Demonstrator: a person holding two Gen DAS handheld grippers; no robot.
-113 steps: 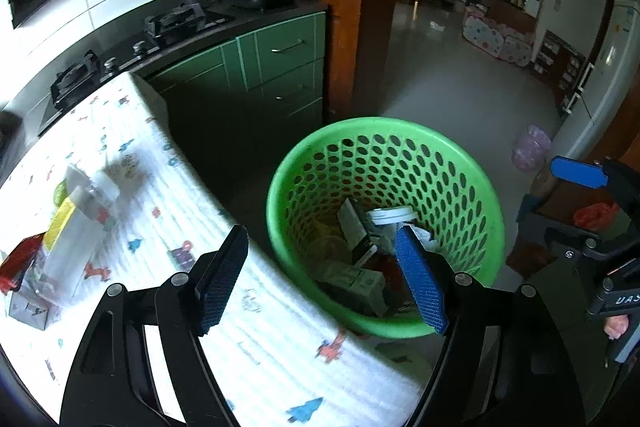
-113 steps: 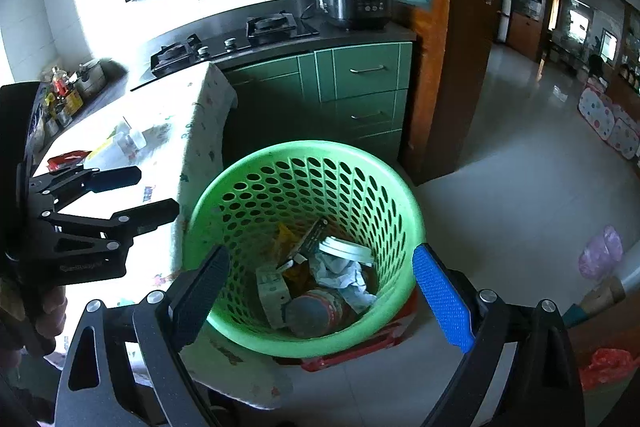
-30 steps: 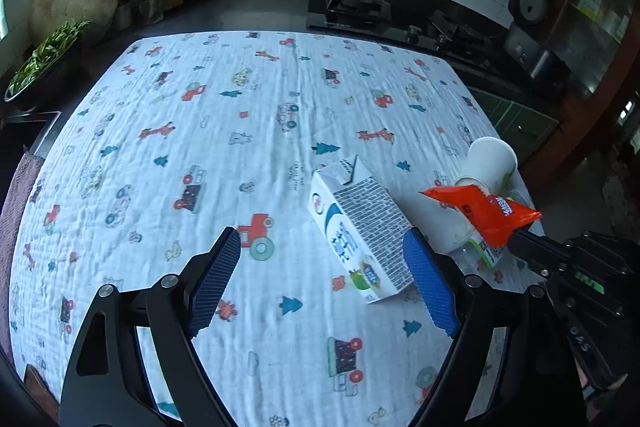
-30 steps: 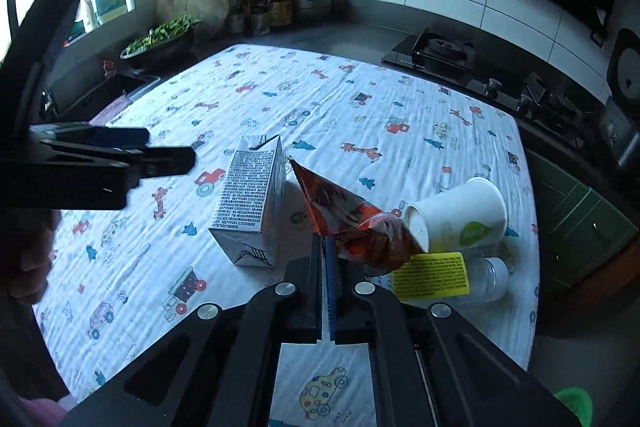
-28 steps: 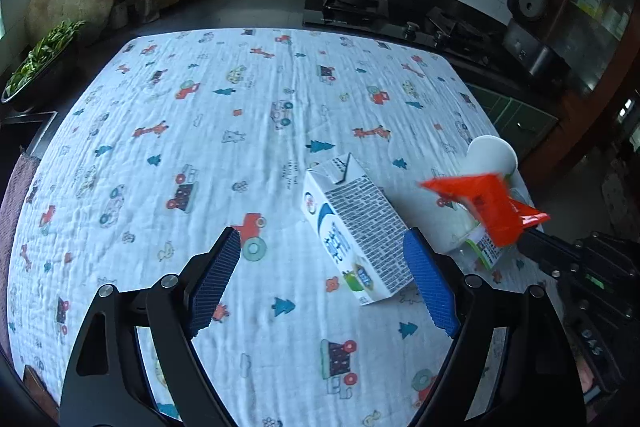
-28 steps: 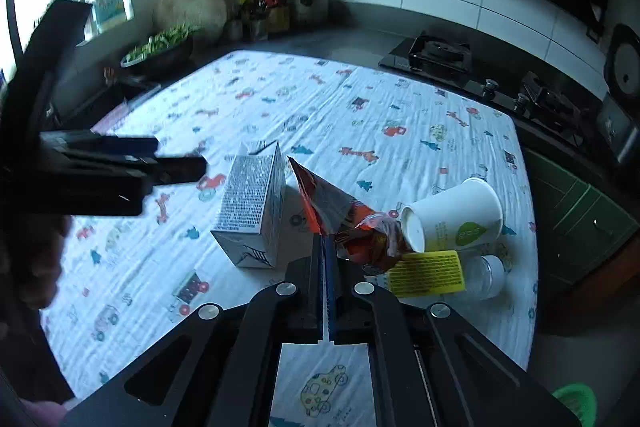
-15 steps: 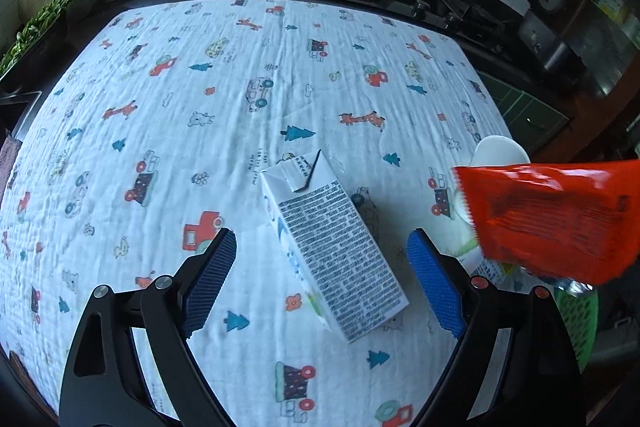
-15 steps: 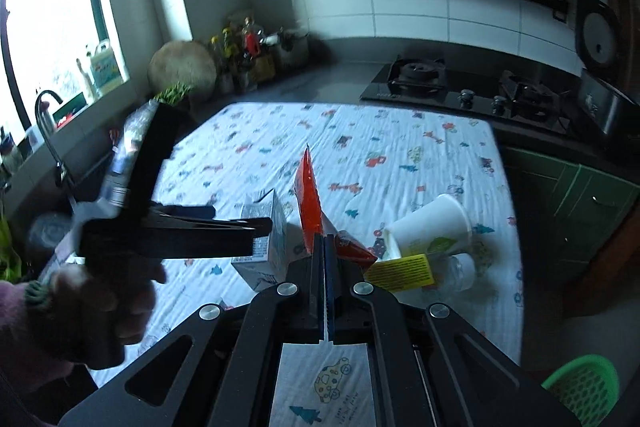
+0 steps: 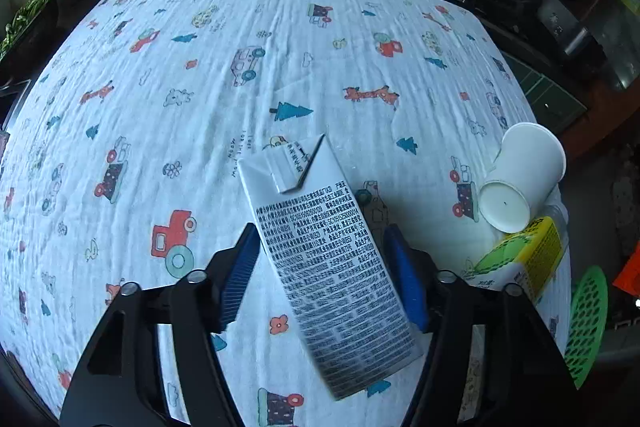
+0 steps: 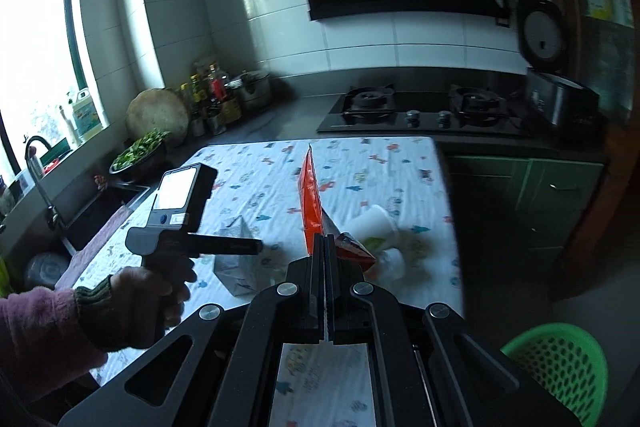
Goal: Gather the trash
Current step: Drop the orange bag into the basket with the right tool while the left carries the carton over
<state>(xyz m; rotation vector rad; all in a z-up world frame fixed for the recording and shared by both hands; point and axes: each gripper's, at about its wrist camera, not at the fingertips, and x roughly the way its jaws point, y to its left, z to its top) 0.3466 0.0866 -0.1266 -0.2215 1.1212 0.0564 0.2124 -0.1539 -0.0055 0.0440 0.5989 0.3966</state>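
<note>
Grey-white carton [image 9: 320,247] lying on worktop; red wrapper [image 10: 310,199] upright, pinched; white cup [image 9: 520,179] tipped; green basket [image 10: 560,367] on floor.

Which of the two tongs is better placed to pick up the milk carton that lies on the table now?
The left. The left tongs are open with the milk carton already between their blue pads. The right tongs are shut on the orange wrapper, raised above the table, so they are occupied.

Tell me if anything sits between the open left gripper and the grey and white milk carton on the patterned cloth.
Nothing visible does. The left gripper already straddles the grey and white milk carton, one blue pad on each side, with no other trash between them.
</note>
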